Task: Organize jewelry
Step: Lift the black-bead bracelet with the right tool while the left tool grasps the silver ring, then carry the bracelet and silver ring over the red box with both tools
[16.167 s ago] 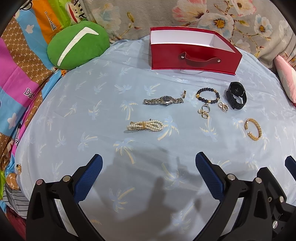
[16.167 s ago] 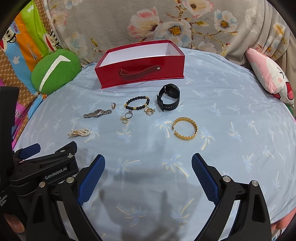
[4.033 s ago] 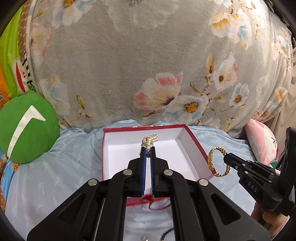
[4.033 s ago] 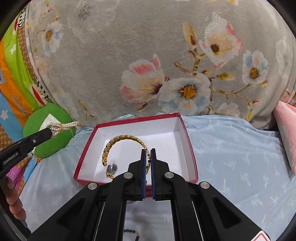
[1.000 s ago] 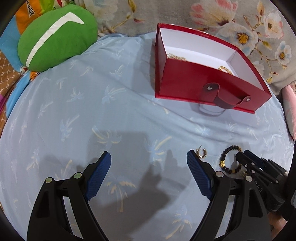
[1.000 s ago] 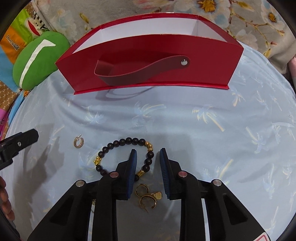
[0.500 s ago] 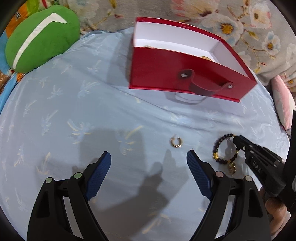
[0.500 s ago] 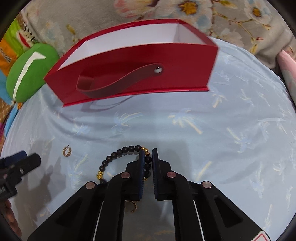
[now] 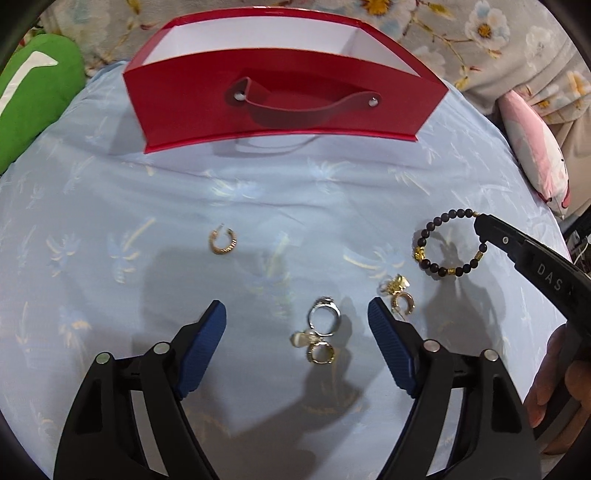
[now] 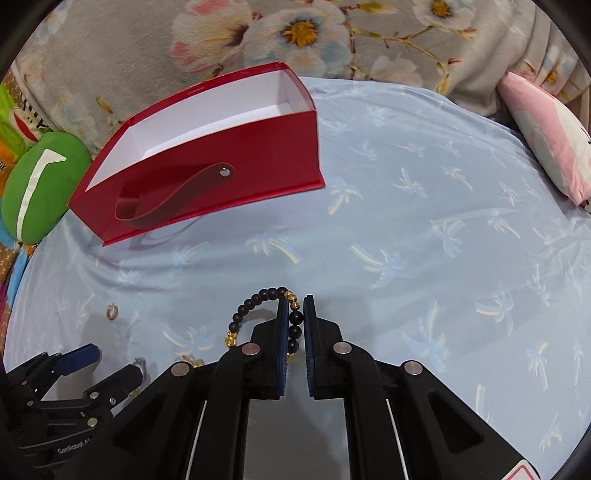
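Observation:
My right gripper [image 10: 294, 306] is shut on the black bead bracelet [image 10: 255, 301] and holds it just above the blue sheet; the bracelet also shows in the left wrist view [image 9: 424, 236], hanging from the right gripper [image 9: 480, 223]. My left gripper [image 9: 297, 321] is open over a silver ring [image 9: 325, 319] and a gold ring [image 9: 320, 353]. A gold hoop earring [image 9: 222, 242] lies to the left. Gold earrings [image 9: 400, 295] lie by the right finger. The red box [image 9: 280, 92] stands behind, its inside hidden here.
A green cushion [image 10: 37, 188] lies left of the red box [image 10: 207, 158]. A pink pillow [image 10: 546, 136] lies at the right. A floral blanket [image 10: 295, 33] rises behind the box. The blue palm-print sheet [image 10: 424, 240] covers the bed.
My right gripper has lifted the bead bracelet off the sheet and turned right. My left gripper has moved forward and right, and now stands over the rings.

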Available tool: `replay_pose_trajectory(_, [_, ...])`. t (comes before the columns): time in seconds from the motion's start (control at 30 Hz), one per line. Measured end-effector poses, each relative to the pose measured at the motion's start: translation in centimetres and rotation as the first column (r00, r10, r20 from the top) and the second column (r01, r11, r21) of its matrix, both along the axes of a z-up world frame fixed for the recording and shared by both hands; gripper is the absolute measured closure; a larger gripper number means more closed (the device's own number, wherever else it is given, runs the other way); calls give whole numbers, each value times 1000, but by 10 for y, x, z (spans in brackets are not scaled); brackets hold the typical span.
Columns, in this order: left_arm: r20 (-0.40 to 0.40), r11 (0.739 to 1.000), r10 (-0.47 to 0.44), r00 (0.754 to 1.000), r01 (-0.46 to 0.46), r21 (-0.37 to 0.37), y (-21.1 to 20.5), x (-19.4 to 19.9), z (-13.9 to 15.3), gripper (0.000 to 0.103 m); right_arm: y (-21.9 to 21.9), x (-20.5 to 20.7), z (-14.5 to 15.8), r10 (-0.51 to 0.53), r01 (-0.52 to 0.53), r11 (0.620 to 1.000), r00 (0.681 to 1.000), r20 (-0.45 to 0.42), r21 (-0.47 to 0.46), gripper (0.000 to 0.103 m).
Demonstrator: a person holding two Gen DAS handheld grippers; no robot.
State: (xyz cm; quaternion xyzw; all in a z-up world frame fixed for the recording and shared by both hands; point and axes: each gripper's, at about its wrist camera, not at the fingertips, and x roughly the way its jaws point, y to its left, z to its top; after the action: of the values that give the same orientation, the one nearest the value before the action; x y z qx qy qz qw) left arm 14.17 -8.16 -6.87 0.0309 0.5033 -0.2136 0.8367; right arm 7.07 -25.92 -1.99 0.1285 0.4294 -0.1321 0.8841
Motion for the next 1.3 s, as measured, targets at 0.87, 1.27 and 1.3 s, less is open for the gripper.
replay_pose_trajectory(0.87, [22, 999, -50, 999, 51, -19, -7, -7, 11, 84, -4, -17, 13, -14, 11, 998, 999, 49, 55, 96])
replay_pose_trajectory(1.27, [90, 997, 16, 996, -9, -75, 20, 3, 55, 85, 9, -16, 50, 32, -37, 999, 991, 132, 34, 96])
replay_pose_trajectory(1.3, [95, 997, 25, 995, -17, -79, 23, 5, 57, 84, 11, -16, 54, 38, -43, 999, 989, 140, 33, 96])
